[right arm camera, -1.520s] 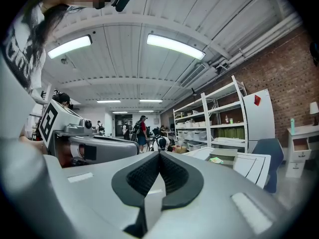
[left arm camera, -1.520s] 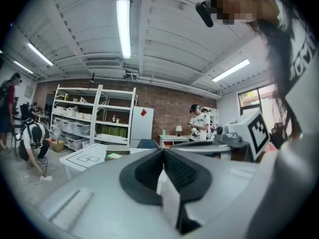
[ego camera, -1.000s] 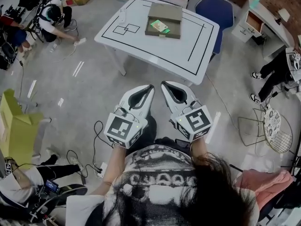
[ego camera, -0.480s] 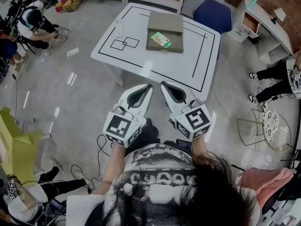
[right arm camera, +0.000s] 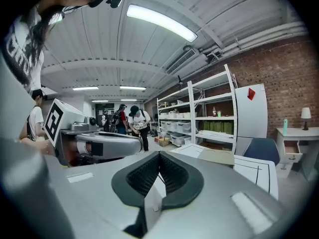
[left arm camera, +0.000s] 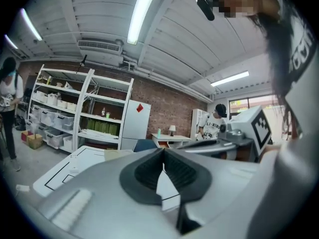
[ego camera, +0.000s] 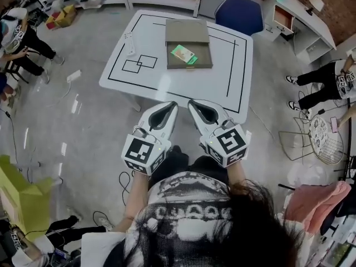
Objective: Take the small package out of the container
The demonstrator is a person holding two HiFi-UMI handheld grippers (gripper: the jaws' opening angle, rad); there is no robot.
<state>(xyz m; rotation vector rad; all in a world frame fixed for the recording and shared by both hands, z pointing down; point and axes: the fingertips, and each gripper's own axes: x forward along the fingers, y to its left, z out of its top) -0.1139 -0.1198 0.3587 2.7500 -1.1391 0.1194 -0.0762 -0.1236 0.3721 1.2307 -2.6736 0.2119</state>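
Broadly, a grey floor (ego camera: 83, 121) fills most of the head view, and a white desk (ego camera: 183, 88) marked with black lines stands on it ahead of the person. A blue chair (ego camera: 240, 15) sits at the desk's far right corner. On the far middle of the desk lies the container (ego camera: 203, 52), a flat khaki box lying open with its lid folded back away from the person. Both grippers are held side by side in front of the person's chest, short of the desk's near edge and well apart from the container. The left gripper (ego camera: 169, 105) has its jaws together, the dark ribbed pads meeting at the tips with nothing between them. The right gripper (ego camera: 194, 104) likewise has its jaws closed on nothing. The small package (ego camera: 183, 54), green and flat, lies tilted inside the open half of the container, toward its left side. A small white object (ego camera: 129, 42) rests on the desk's left part.
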